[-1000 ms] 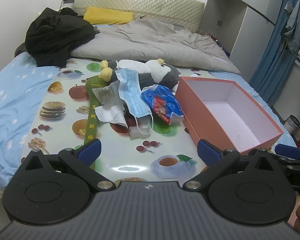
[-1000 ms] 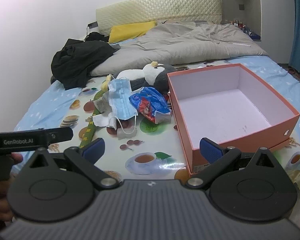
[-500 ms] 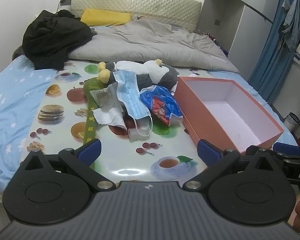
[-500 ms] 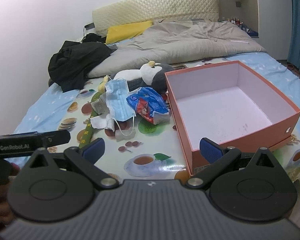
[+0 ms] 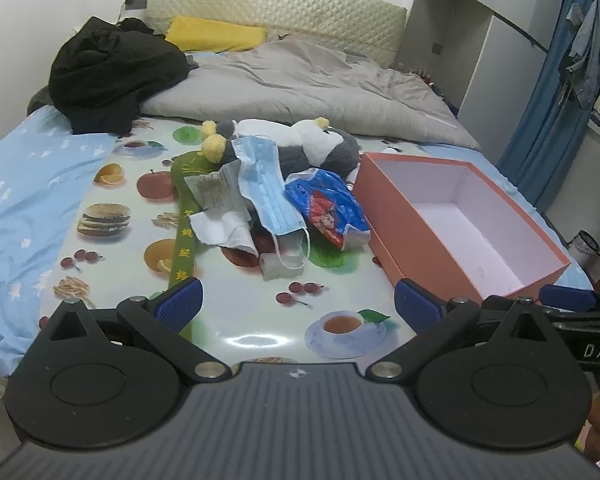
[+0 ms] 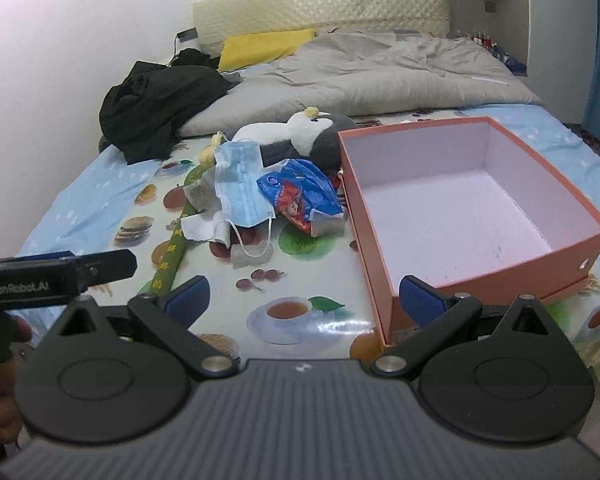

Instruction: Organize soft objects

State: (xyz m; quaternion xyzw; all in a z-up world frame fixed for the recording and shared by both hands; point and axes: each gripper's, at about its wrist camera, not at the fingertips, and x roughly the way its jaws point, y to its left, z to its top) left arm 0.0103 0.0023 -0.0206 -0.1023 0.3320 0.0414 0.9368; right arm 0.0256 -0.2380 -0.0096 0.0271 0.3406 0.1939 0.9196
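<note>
Blue rubber pads tip both of my grippers, and both pairs of fingers stand wide apart with nothing between them. My left gripper [image 5: 296,306] hovers above the near edge of the printed tablecloth [image 5: 112,216]; straight ahead of its fingers lies the heap of soft things: a blue face mask [image 5: 266,184] draped over crumpled white paper [image 5: 220,216], a blue snack bag [image 5: 326,206] just right of the mask, and behind them a grey and white plush toy [image 5: 312,148] lying on its side. A green ribbon [image 5: 184,236] with yellow characters runs from the heap toward my left fingertip. Beyond my left gripper's right finger sits the orange box [image 5: 404,224], open, touching nothing in the heap that I can tell. My right gripper [image 6: 304,300] points at the box's near left corner, its right finger overlapping the box wall [image 6: 370,240]. Farther off are a black garment [image 5: 112,72] and a grey quilt [image 5: 300,92].
</note>
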